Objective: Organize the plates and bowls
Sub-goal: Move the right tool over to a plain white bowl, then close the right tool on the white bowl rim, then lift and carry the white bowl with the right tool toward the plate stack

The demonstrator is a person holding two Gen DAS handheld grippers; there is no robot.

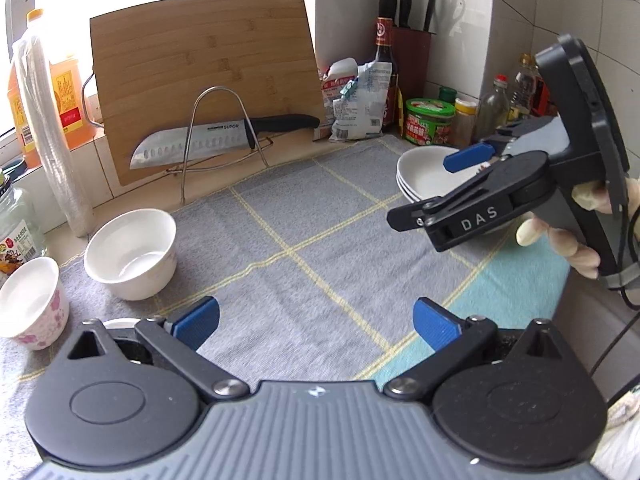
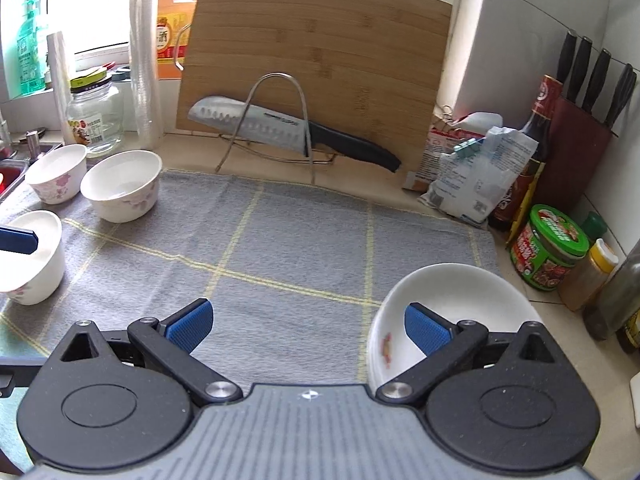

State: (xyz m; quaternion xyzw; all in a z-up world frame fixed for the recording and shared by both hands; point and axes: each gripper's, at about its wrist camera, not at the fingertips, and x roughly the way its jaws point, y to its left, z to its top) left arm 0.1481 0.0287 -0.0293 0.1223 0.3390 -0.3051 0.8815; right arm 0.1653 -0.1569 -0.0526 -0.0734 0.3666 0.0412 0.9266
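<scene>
A stack of white shallow plates (image 1: 424,178) sits at the right of the grey checked cloth (image 1: 304,240); it also shows in the right wrist view (image 2: 452,300). My right gripper (image 2: 308,328) is open, its right pad (image 2: 426,330) over the stack's rim and its left pad over the cloth. Three white floral bowls (image 2: 120,190) (image 2: 58,178) (image 2: 34,256) stand at the cloth's left. My left gripper (image 1: 316,324) is open and empty above the cloth, with two bowls (image 1: 132,252) (image 1: 34,302) to its left. The right gripper also appears in the left wrist view (image 1: 464,184).
A bamboo cutting board (image 1: 208,76) leans on the back wall with a knife (image 1: 224,136) in a wire rack. Oil bottle (image 1: 60,96), glass jar (image 2: 96,116), snack bags (image 2: 476,168), sauce bottles, a green-lidded jar (image 2: 548,248) and a knife block (image 2: 580,144) line the edges.
</scene>
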